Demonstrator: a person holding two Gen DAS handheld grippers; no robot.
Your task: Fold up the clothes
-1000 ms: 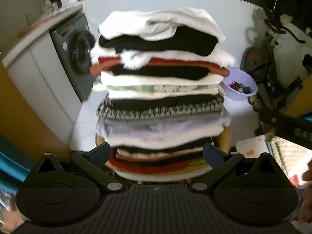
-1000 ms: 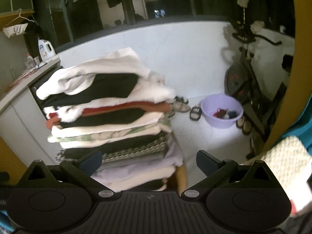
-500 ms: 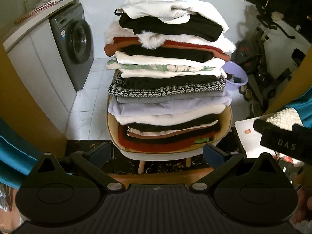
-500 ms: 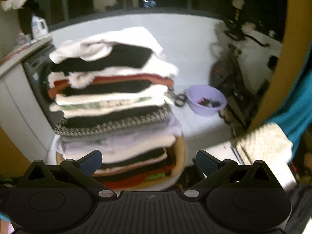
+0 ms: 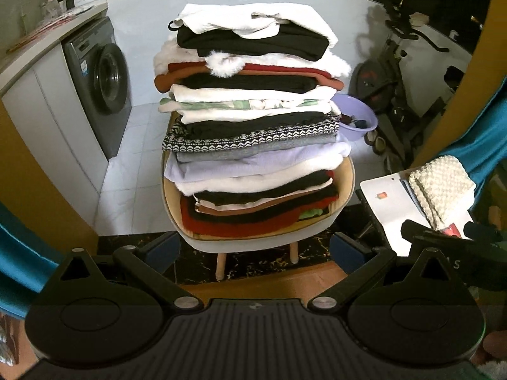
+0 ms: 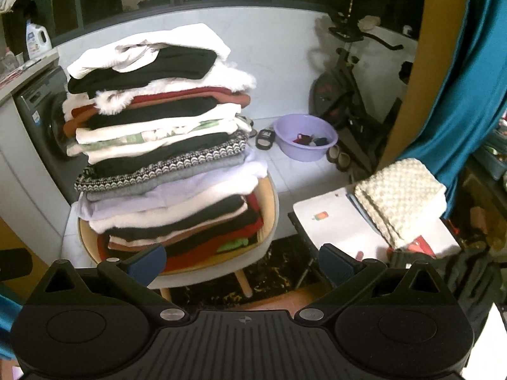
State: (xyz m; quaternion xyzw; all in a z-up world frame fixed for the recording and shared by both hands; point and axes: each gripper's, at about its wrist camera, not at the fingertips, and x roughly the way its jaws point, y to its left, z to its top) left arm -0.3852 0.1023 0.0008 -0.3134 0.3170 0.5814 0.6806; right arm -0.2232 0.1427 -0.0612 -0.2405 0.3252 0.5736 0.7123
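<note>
A tall stack of folded clothes [image 5: 250,120] in white, black, red and grey stands on a round stool [image 5: 343,196], straight ahead in the left wrist view; a white garment [image 5: 253,22] lies on top. The right wrist view has the same stack [image 6: 158,145] to the left of centre. My left gripper [image 5: 255,250] is open and empty, well back from the stool. My right gripper [image 6: 242,262] is open and empty too, also short of the stack. A folded cream knit [image 6: 402,199] lies on a small white table [image 6: 336,221] to the right.
A washing machine [image 5: 98,88] stands under a counter at left. A purple basin [image 6: 304,137], shoes and an exercise bike [image 6: 351,95] sit on the tiled floor behind. Teal curtains [image 6: 469,95] hang at the right. The other gripper's black body [image 5: 450,259] shows at right.
Both grippers have drawn back from the stack, so the stool, its legs and the white side table with the cream knit now show. Both stayed open.
</note>
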